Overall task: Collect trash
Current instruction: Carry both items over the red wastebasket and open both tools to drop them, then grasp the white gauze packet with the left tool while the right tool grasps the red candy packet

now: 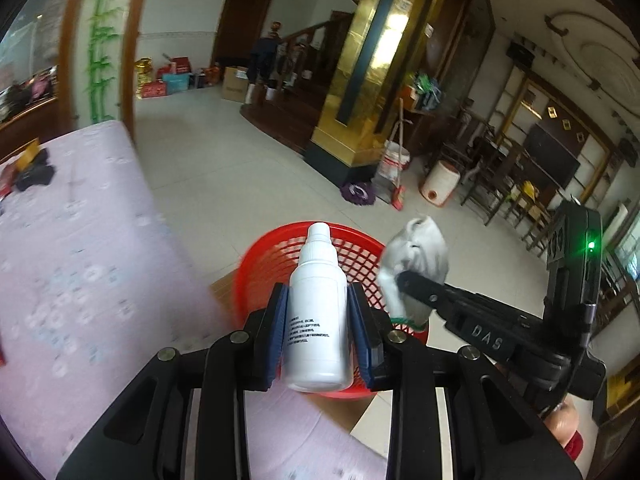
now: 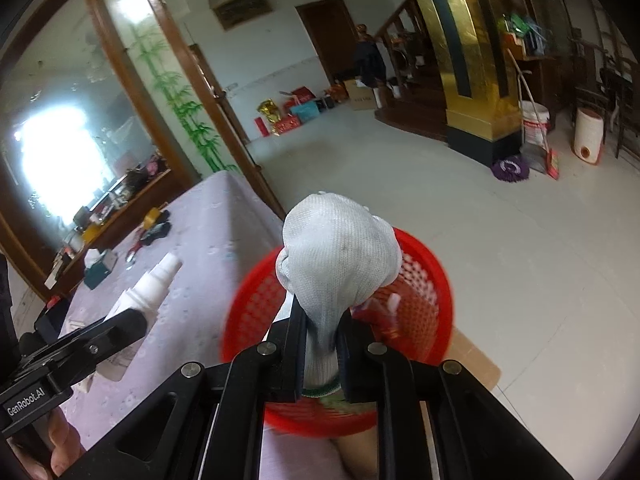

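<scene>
My left gripper (image 1: 318, 300) is shut on a white plastic bottle (image 1: 318, 312), cap pointing forward, held over the near rim of a red mesh basket (image 1: 352, 256). My right gripper (image 2: 322, 320) is shut on a crumpled white knit glove (image 2: 340, 256) and holds it above the same red basket (image 2: 424, 300). The glove (image 1: 416, 264) and right gripper show at the right of the left wrist view. The bottle (image 2: 150, 288) and left gripper show at the left of the right wrist view. Some red and white scraps (image 2: 380, 316) lie in the basket.
A table with a pale pink patterned cloth (image 1: 80, 260) lies to the left, with dark items and a tissue box (image 2: 98, 268) at its far end. The basket stands on a cardboard sheet (image 2: 476, 364) on the white tiled floor (image 1: 248, 168). A gold pillar (image 1: 360, 100), bucket and mop stand far off.
</scene>
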Demonstrator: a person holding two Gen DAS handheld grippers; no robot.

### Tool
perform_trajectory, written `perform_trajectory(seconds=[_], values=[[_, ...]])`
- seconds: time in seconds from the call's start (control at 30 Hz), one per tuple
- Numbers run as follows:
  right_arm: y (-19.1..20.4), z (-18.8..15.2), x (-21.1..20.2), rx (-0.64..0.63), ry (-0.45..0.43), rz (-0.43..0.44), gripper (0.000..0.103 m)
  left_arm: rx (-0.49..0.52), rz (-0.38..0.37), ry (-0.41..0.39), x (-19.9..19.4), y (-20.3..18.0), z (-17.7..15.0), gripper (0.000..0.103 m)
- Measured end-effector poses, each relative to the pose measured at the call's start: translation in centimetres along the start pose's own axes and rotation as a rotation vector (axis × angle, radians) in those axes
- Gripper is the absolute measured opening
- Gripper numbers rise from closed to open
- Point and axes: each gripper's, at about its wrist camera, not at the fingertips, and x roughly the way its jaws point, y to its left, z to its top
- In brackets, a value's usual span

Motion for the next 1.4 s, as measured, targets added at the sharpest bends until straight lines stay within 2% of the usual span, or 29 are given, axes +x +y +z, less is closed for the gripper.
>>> perform_trajectory(seconds=[0.07,0.1,0.17,0.23,0.4,0.6,0.73,0.93,1.1,1.3,1.4], values=[[-0.4,0.2,0.9,-0.003,0.023,-0.011,0.019,-0.026,0.009,0.012,1.3,0.0,0.3,0.055],[-0.7,0.3,1.2,-0.001,0.039,-0.026,0.028,-0.039,0.008,0.012,1.4,0.1,0.4,0.057],[-1.5,0.2,1.0,0.020,0.035,-0.028,0.034,-0.053,-0.004,0.011,1.1,0.5,0.2,0.057],[-1.7,-0.1,0.4,0.018,0.028,-0.021,0.034,-0.051,-0.001,0.002,0.0,1.0,-0.2,0.057],[-1.0,-0.7,-1.8,0.016,-0.018,-0.003,0.034,-0.014,0.072,-0.044,-4.0,2.8,-1.9,0.058],[4.2,-1.9,-2.9,-0.052,-0.015,0.085,0.034,-0.012,0.152,-0.070,-8.7,5.7,-4.7,0.059],[8.5,-3.3,-2.2,-0.118,0.025,0.150,0.038,-0.030,0.192,-0.080,-11.9,8.0,-6.6,0.060],[14.7,-5.6,-0.6,-0.212,0.088,0.220,0.038,-0.095,0.286,-0.105,-17.1,13.8,-9.3,0.061],[18.9,-7.1,0.3,-0.281,0.125,0.259,0.038,-0.145,0.398,-0.074,-20.8,20.7,-11.9,0.063],[22.3,-8.4,1.0,-0.346,0.153,0.294,0.038,-0.162,0.568,-0.020,-21.3,27.4,-13.3,0.063],[23.8,-9.1,1.4,-0.374,0.167,0.305,0.038,-0.168,0.529,0.011,-20.2,29.4,-13.1,0.063]])
